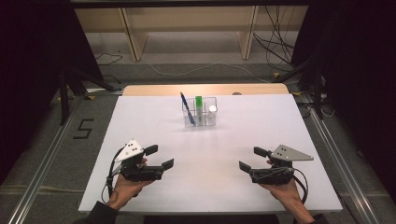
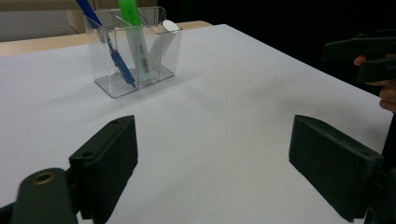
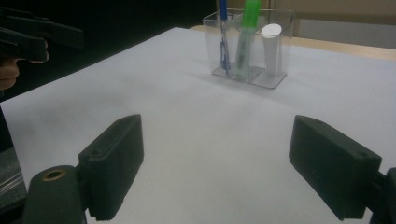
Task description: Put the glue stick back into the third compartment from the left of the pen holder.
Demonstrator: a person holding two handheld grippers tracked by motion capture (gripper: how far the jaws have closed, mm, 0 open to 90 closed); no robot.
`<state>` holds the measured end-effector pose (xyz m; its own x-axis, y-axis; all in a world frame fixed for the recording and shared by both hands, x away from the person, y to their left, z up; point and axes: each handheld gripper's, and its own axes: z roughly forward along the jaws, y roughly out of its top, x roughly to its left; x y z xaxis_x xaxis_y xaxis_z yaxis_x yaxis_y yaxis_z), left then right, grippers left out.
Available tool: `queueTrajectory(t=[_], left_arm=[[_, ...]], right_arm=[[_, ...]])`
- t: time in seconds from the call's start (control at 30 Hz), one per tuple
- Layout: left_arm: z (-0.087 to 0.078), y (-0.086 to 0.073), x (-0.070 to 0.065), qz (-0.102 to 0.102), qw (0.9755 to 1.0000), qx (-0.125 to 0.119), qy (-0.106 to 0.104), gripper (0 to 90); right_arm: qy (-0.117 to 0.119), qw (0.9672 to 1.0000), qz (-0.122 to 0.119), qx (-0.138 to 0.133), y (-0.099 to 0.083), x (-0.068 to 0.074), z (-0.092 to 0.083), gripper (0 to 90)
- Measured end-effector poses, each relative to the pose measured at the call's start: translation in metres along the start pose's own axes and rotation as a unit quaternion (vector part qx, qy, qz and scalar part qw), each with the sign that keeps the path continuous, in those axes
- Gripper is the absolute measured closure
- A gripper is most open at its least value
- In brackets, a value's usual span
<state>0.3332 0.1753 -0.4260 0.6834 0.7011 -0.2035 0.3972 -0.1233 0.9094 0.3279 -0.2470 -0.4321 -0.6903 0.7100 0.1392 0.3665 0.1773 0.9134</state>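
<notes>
A clear plastic organizer point(image 1: 200, 113) stands at the far middle of the white table point(image 1: 205, 154). It holds a blue pen point(image 1: 187, 108), a green highlighter point(image 1: 199, 106) and a white tube point(image 1: 212, 112), each in its own compartment. My left gripper point(image 1: 159, 157) rests near the front left, open, with bare table between its jaws. My right gripper point(image 1: 252, 158) rests near the front right, open too. The left gripper view has the organizer point(image 2: 135, 49) far off with the pen point(image 2: 109, 44) leaning in it. The right gripper view has the organizer point(image 3: 250, 44) ahead.
Wooden shelving point(image 1: 187, 28) and cables lie on the floor beyond the table. A metal rail point(image 1: 42, 172) runs along the left side, another point(image 1: 341, 163) along the right. Between the grippers and the organizer is wide white tabletop.
</notes>
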Motion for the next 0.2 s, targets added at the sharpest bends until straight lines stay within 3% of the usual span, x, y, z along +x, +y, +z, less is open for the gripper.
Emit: queueTrajectory(t=[0.2], left_arm=[[-0.0002, 0.0003, 0.0008, 0.001, 1.0, -0.001, 0.0, 15.1]], right_arm=[[0.002, 1.0, 0.001, 0.002, -0.0005, -0.0003, 0.0011, 18.7]])
